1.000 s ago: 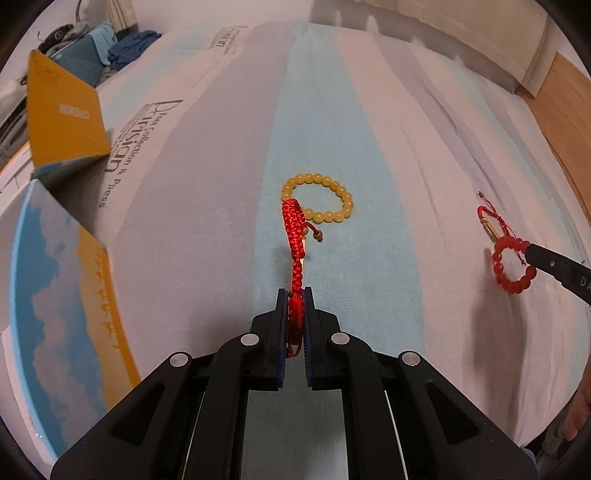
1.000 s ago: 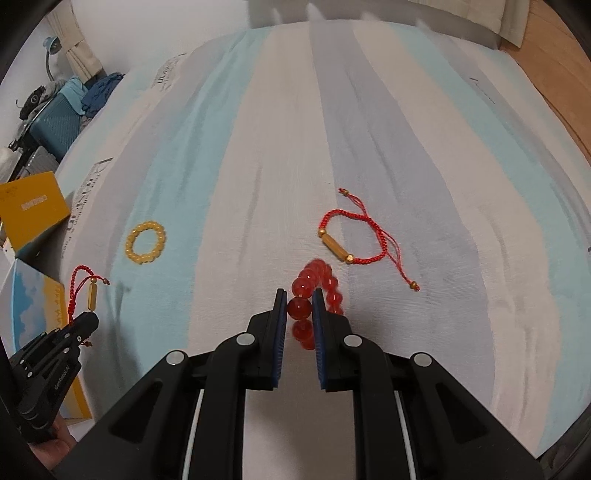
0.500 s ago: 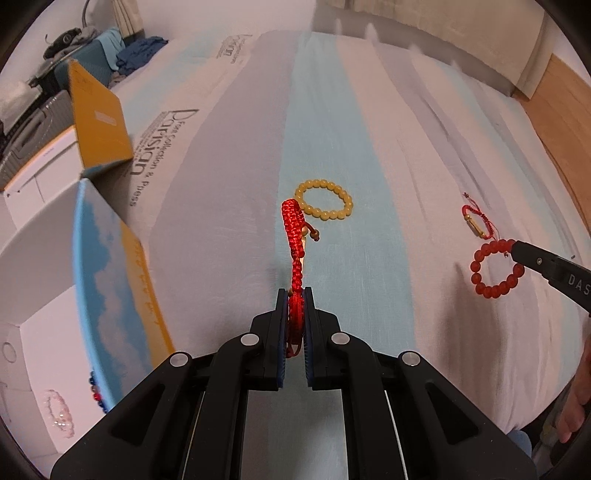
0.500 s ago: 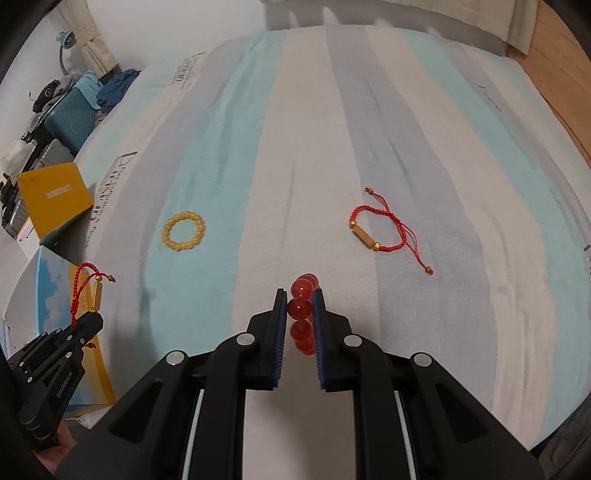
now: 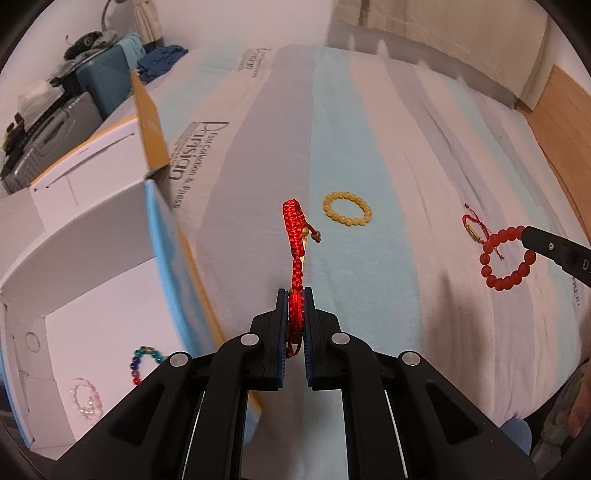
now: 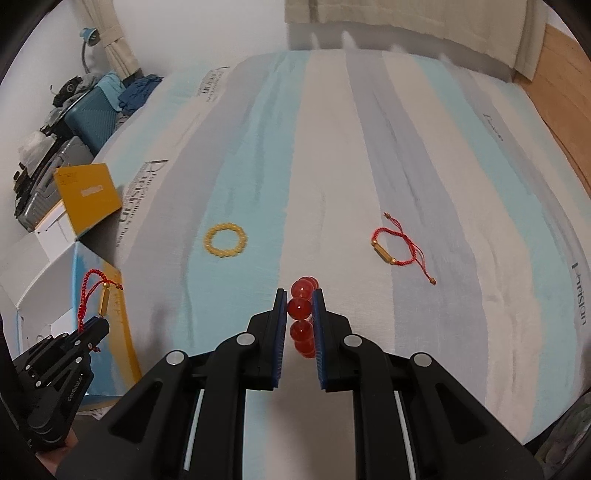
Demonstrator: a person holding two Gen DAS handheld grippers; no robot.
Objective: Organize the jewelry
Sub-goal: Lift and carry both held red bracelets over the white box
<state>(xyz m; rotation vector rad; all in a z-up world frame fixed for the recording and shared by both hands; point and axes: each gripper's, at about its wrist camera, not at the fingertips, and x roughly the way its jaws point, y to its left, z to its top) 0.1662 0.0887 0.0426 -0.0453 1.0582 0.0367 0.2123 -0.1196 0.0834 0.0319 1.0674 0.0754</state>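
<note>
A striped bedsheet (image 6: 332,147) in blue, grey and cream spreads ahead, printed lettering (image 5: 199,155) along its left part. Far left, a teal suitcase (image 6: 92,118) stands with dark blue clothes (image 6: 138,92) beside it and a grey case (image 6: 48,177) nearer. A lamp (image 6: 88,37) and tied curtain (image 6: 114,40) sit behind. Wooden floor (image 6: 565,92) shows far right, a beige bedcover (image 6: 406,18) hangs beyond.

Your left gripper (image 5: 295,295) is clamped tight on the red braided cord bracelet (image 5: 295,236), held up in the air. Your right gripper (image 6: 300,297) pinches the red bead bracelet (image 6: 302,308) between its pads, jaws a bead's width apart, also aloft.
</note>
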